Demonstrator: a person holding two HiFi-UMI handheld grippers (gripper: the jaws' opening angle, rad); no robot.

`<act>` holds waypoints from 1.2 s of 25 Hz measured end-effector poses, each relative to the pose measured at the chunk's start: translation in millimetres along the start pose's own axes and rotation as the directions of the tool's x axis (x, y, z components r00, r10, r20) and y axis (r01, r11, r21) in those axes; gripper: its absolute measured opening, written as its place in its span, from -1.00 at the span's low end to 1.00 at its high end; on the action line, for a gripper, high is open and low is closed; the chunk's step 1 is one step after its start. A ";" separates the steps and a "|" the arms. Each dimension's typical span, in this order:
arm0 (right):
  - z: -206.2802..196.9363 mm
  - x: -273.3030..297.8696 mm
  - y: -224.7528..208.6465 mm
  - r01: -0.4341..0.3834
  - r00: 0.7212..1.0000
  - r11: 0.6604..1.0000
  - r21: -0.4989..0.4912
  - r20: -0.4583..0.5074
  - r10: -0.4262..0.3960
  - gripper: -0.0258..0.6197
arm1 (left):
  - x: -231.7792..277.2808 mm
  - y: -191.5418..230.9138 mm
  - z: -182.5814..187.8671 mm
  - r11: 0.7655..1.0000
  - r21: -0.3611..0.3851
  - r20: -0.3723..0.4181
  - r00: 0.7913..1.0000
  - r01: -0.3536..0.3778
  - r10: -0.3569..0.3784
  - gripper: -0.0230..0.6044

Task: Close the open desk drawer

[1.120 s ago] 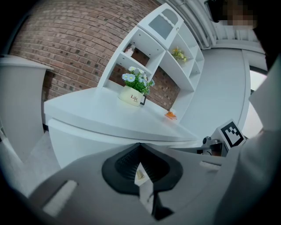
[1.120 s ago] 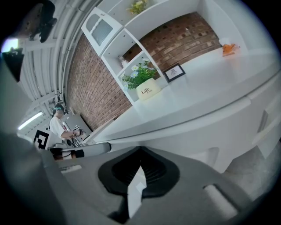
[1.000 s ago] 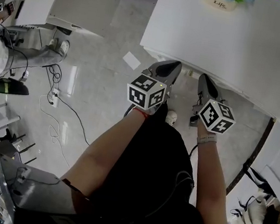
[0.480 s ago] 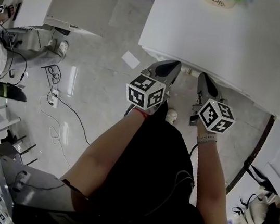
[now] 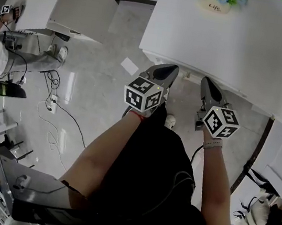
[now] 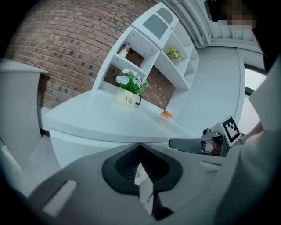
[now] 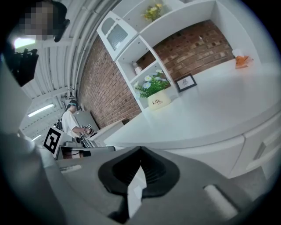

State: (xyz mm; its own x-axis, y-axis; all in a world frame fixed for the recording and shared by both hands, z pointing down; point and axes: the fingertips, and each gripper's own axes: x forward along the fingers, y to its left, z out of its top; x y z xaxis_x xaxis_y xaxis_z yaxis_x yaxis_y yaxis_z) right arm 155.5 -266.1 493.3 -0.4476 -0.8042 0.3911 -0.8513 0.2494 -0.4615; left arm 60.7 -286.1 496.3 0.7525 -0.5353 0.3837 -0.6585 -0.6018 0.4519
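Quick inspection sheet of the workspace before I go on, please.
Surface: white desk, top mostly bare.
Job's things: drawer fronts under the desk edge; no open drawer made out.
Clutter: flower pot, small frame, orange item on the desk; paper on the floor.
Grippers: left gripper and right gripper shut, empty, at the desk's front edge.
Cables: loose cables on the floor, left.
Surroundings: brick wall, white shelves, second desk, a person.

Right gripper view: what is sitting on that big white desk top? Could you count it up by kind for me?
White flower pot with white and blue blooms: 1
Small dark-framed picture: 1
Small orange object, too small to identify: 1
Total: 3
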 end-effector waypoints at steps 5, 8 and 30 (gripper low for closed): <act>19.6 -20.2 4.9 -0.007 0.999 0.996 -0.083 0.047 0.011 -0.92 | -15.6 -4.2 19.1 0.999 0.041 0.059 0.998 -0.019 0.017 -0.93; 33.2 -33.2 10.3 -0.012 0.997 0.989 -0.146 0.078 0.023 -0.92 | -25.0 -8.4 32.3 0.997 0.079 0.097 0.995 -0.027 0.020 -0.93; 112.9 -144.0 62.6 0.048 0.969 0.953 -0.300 0.245 0.029 -0.92 | -129.3 -58.4 129.0 0.987 0.153 0.330 0.944 -0.045 -0.008 -0.93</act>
State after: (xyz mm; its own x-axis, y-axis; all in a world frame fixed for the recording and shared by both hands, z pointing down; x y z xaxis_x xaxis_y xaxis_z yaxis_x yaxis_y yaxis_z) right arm 197.5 -195.6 318.2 -0.3912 -0.9043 0.1710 -0.9145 0.3612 -0.1821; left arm 0.5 -258.2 316.5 0.7120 -0.6961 0.0928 -0.6857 -0.6607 0.3054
